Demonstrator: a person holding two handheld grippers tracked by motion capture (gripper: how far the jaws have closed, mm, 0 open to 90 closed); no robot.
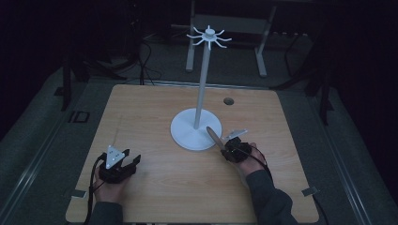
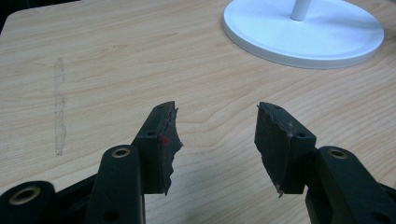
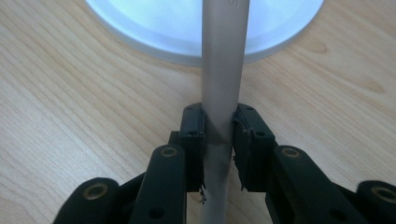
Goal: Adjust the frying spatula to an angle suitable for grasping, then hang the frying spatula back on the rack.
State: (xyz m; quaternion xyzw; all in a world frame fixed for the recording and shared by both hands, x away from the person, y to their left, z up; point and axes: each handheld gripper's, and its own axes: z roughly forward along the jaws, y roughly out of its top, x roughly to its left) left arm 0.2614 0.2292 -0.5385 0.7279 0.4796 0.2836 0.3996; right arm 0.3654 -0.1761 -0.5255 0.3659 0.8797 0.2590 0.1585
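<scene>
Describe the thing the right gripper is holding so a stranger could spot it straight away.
Start at the white stand with the round base in the middle of the wooden table. Just to its right, the right gripper has its fingers shut on a slim grey-brown handle that slants up over the base's edge. It is the only loose item here, dull beside the white stand.

In the right gripper view the flat grey bar (image 3: 222, 84) clamped between the black jaws runs off the top and bottom edges, hiding both its ends, and the round white stand base (image 3: 140, 28) behind it is blurred and cut by the top edge.
</scene>
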